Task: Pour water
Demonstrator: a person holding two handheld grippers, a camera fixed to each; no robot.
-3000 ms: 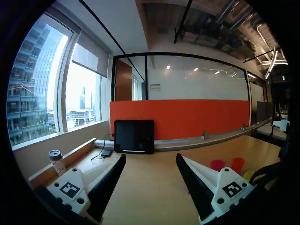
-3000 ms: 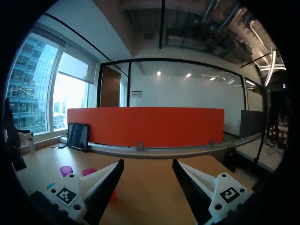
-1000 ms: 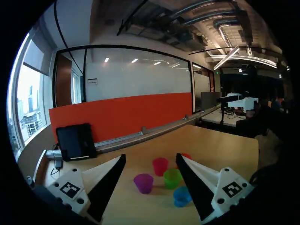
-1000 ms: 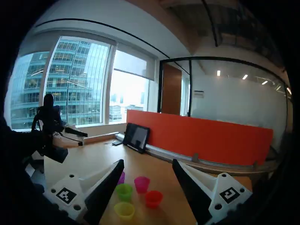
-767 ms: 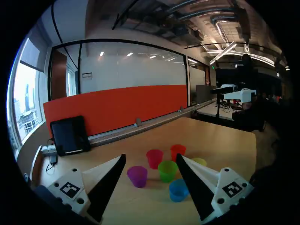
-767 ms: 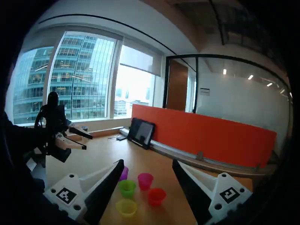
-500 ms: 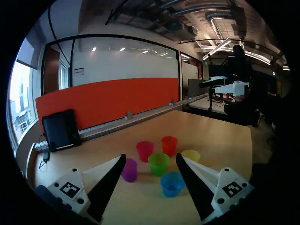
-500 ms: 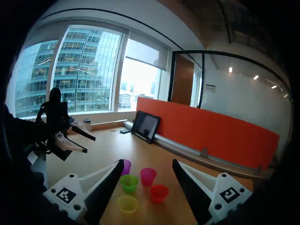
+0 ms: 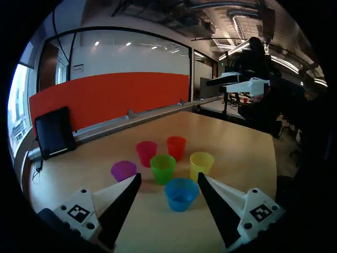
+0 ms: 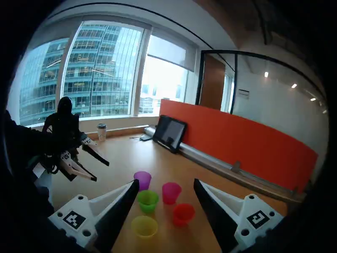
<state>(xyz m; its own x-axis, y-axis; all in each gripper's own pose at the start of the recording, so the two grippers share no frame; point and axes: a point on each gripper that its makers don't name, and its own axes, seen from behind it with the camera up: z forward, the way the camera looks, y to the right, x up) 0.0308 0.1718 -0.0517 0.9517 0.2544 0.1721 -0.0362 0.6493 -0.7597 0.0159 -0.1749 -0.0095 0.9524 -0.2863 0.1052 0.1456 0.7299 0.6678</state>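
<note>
The round tapered blue plastic cup (image 9: 181, 194), like the green plastic cup (image 9: 163, 167), yellow plastic cup (image 9: 201, 164), red plastic cup (image 9: 176, 146), pink plastic cup (image 9: 146, 152) and purple plastic cup (image 9: 123, 170), looks thin, smooth and faintly translucent. The pale wood-grain tabletop (image 9: 236, 147) under them is smooth with a low satin sheen. The left gripper (image 9: 167, 175) and right gripper (image 10: 165, 181) have fingers of matt white plastic with matt black inner faces, while the long orange divider panel (image 9: 109, 95) looks flat and matt and the black tablet (image 9: 54, 131) has a glossy screen.
</note>
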